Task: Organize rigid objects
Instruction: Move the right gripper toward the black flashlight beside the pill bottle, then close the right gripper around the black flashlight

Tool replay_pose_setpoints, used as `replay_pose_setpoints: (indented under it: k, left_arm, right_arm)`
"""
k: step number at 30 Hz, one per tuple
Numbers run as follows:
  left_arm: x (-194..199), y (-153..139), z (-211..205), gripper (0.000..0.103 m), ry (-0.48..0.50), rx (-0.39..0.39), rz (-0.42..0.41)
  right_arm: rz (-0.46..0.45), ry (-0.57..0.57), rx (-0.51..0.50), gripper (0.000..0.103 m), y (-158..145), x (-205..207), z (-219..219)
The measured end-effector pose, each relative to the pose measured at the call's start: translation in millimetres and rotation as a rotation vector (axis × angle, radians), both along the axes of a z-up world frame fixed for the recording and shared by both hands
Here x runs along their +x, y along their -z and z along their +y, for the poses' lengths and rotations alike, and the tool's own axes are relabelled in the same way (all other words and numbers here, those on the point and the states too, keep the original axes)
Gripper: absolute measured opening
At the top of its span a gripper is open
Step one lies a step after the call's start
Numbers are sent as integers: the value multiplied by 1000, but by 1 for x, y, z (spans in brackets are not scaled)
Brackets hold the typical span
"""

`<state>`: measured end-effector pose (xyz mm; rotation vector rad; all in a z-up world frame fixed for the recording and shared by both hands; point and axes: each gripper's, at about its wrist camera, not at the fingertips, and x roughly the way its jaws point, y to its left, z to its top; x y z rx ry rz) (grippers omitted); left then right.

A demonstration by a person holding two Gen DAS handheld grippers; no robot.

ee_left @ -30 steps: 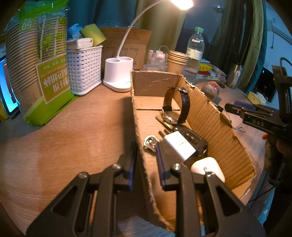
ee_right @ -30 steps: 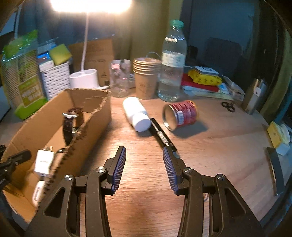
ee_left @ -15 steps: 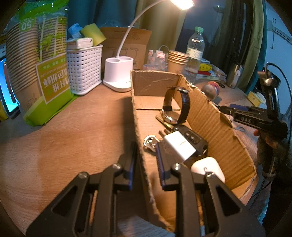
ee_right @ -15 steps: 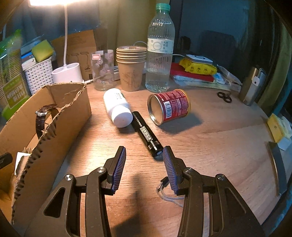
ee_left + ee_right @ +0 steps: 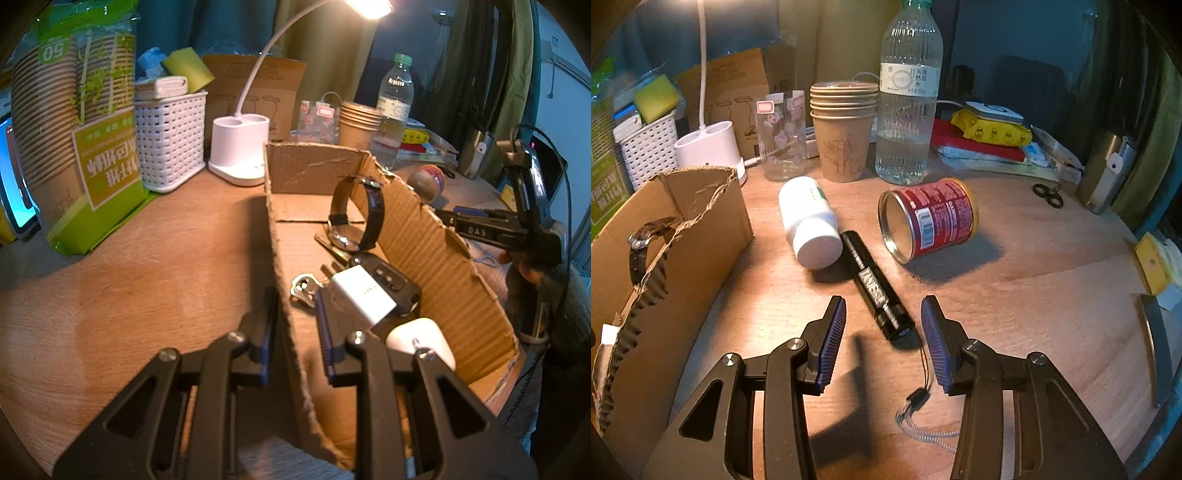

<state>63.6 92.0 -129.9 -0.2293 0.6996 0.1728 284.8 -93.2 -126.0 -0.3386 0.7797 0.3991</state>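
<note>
A cardboard box [image 5: 436, 251] lies on the wooden table and holds a black watch [image 5: 356, 212], a white charger [image 5: 364, 295], a black car key [image 5: 391, 277], metal keys and a white case [image 5: 421, 341]. My left gripper [image 5: 293, 328] straddles the box's left wall and grips it. My right gripper [image 5: 882, 334] is open, with the tail end of a black flashlight [image 5: 875, 286] between its fingers. A white pill bottle [image 5: 809, 221] and a red can [image 5: 929, 218] lie on their sides just beyond. The box [image 5: 665, 258] also shows at left in the right wrist view.
A stack of paper cups [image 5: 844, 131], a water bottle [image 5: 908, 96], a glass [image 5: 781, 134] and a white lamp base [image 5: 709, 147] stand behind. A white basket [image 5: 170, 136] and a cup package [image 5: 74, 147] stand at far left. Scissors [image 5: 1047, 194] lie at right.
My right gripper has moved forward and down toward the flashlight, whose end now lies between the open fingers. My left gripper has stayed on the box wall.
</note>
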Motion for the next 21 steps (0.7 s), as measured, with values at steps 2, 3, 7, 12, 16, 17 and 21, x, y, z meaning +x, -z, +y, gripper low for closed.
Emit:
replay_pose_setpoints:
  k: [2, 3, 7, 12, 16, 17, 21]
  left_arm:
    - [0, 0, 0, 22, 0, 0, 0]
    - [0, 0, 0, 22, 0, 0, 0]
    - [0, 0, 0, 22, 0, 0, 0]
    - [0, 0, 0, 22, 1, 0, 0]
    - [0, 0, 0, 22, 0, 0, 0]
    - [0, 0, 0, 22, -1, 0, 0]
    - [0, 0, 0, 22, 0, 1, 1]
  right_arm:
    - [12, -3, -1, 45, 2, 5, 2]
    - [16, -4, -3, 45, 2, 8, 3]
    - [24, -3, -22, 45, 5, 18, 6]
    - [53, -5, -33, 45, 9, 25, 8]
    - [82, -1, -35, 45, 13, 30, 8]
    - [82, -2, -34, 45, 12, 30, 8]
    - [82, -15, -34, 35, 13, 28, 10]
